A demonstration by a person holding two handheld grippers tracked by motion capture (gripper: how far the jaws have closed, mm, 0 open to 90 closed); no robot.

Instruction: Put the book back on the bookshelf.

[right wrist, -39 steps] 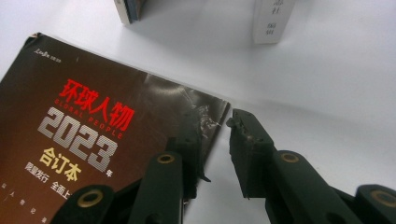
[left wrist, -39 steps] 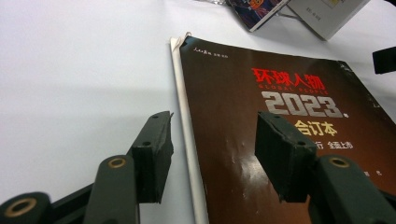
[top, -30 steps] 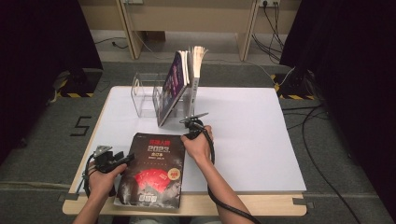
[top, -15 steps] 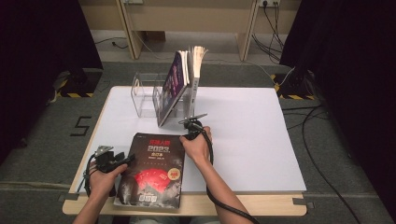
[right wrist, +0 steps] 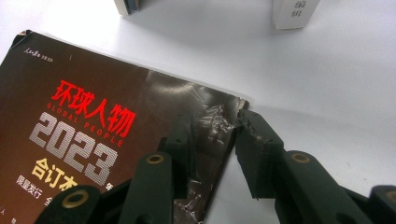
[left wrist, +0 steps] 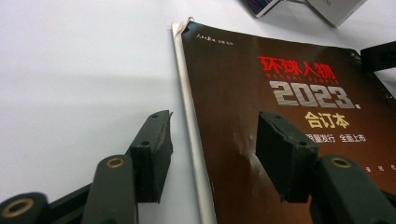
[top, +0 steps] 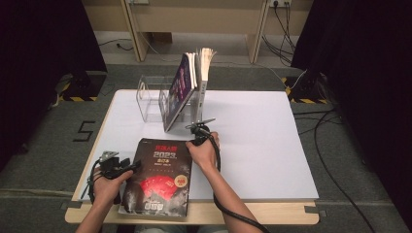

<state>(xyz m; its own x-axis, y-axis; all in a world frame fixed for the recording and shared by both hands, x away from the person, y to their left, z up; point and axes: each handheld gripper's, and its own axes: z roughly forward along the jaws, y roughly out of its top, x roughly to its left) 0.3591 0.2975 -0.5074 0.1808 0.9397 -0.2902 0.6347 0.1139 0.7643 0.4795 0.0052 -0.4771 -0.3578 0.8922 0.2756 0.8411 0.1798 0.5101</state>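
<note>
At the near edge of the white surface (top: 252, 145), a little left of its middle, lies a dark magazine (top: 158, 177) with red and silver cover lettering, flat and face up, its lower edge reaching the surface's near wooden rim. The left gripper (top: 127, 166) sits at the magazine's left, spine side; in the left gripper view its jaws stand apart and straddle the pale spine, one pad over bare surface and the other over the cover, neither visibly pressing. The right gripper (top: 198, 132) is at the magazine's far right corner; its jaws have just been opening, and in the right gripper view they stand apart with the creased, shiny corner of the cover between them, not clamped. Farther off, toward the far left part of the surface, a clear rack (top: 155, 99) holds several upright books (top: 194, 82), leaning slightly.
</note>
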